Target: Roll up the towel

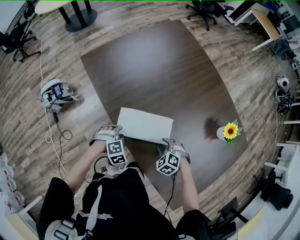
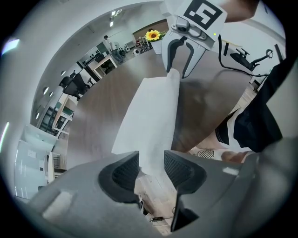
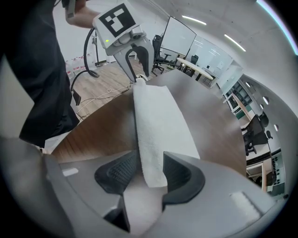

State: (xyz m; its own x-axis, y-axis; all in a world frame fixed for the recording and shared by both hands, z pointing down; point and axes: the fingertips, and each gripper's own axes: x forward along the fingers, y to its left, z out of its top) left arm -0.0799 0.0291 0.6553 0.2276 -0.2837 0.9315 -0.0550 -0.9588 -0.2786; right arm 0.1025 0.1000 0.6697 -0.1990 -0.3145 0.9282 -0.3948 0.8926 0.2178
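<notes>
We look steeply down on a person [image 1: 117, 206] in dark clothing, who stands at the near edge of a dark brown bench [image 1: 159, 65] with a pair of tongs in each hand. The left tongs [image 1: 119, 130] and the right tongs [image 1: 166, 142] each carry a cube with square markers. Both point steeply down at the near edge of a white towel [image 1: 146, 124].

The towel lies spread flat as a rectangle on the near left part of the bench. Its near left corner sits right at the bench's edge.

In the left gripper view, the left tongs [image 2: 151, 168] stand open. The near left corner of the towel [image 2: 150, 111] lies between the two pads, and neither pad presses on the cloth. In the right gripper view, the right tongs [image 3: 150, 173] are likewise open. The near right corner of the towel [image 3: 156, 116] lies between their pads, closer to the right pad, and is not clamped. Each of these views shows the other tongs at the far end of the towel's edge.

Farther right on the bench, well apart from the towel, a sunflower [image 1: 230, 131] stands in a small white vase [image 1: 220, 133].

Beyond the bench is a wood-plank floor [image 1: 28, 117]. A small white and blue device [image 1: 54, 91] with a cable lies on it to the left. A black office chair [image 1: 204, 9] stands at the far right.
</notes>
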